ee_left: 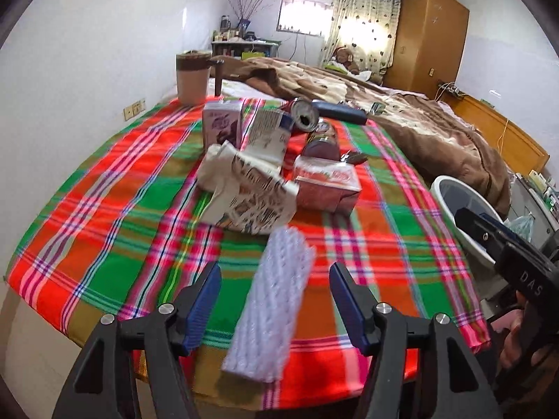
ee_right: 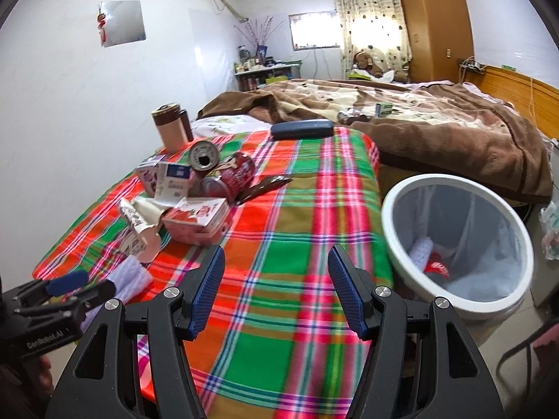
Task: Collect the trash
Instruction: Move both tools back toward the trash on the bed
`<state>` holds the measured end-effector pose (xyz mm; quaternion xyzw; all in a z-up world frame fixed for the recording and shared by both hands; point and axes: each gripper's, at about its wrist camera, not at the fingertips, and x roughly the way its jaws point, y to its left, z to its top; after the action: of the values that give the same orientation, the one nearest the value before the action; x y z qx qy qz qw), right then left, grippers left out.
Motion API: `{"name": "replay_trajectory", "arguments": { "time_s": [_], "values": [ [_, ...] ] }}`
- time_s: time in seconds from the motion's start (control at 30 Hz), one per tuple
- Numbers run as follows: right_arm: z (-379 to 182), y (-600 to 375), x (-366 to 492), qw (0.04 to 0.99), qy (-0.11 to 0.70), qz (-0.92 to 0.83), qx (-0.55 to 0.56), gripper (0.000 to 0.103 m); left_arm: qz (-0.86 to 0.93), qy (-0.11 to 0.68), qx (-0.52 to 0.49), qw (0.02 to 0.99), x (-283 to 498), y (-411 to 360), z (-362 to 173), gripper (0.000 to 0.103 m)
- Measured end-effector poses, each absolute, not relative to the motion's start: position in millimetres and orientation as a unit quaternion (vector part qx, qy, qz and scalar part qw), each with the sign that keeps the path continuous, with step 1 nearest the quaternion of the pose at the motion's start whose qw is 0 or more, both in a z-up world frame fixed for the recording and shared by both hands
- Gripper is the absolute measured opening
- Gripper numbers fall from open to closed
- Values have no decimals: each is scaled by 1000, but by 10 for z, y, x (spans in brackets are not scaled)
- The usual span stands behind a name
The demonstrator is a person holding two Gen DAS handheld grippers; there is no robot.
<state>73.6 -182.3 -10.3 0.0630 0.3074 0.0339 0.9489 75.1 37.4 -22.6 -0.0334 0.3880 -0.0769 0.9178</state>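
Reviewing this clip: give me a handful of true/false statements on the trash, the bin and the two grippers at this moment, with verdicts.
1. The white foam sleeve lies between the open fingers of the left gripper. True.
2. The right gripper holds a can. False: its jaws are open and empty over the plaid cloth.
3. The white bin is empty. False: a red item and a white foam piece lie inside.
4. A silver can on the pile shows its opened top. True.
5. The dark blue case sits in the bin. False: it lies at the cloth's far edge.
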Motion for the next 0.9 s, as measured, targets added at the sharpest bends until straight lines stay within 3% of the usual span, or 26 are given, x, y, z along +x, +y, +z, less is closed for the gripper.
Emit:
{"name": "replay_trajectory", "arguments": {
  "time_s": [0.33, 0.47, 0.57, 0.9],
  "values": [
    [-176, -1568, 1017, 938, 334, 80, 36, 63, -92, 415, -32, 904, 891, 428, -525, 64],
    [-239, -1505, 1214, 928, 358, 93, 49, 63, -84, 409, -27, 908, 921, 484, -493, 44],
    [-258, -1384, 1333, 925, 367, 95, 31, 63, -77, 409, -36, 908, 972, 589, -495, 35],
    [-360, -1105, 1499, 907, 396, 142, 16, 63, -38, 404, -63, 912, 1067, 951, -501, 35]
  ]
}}
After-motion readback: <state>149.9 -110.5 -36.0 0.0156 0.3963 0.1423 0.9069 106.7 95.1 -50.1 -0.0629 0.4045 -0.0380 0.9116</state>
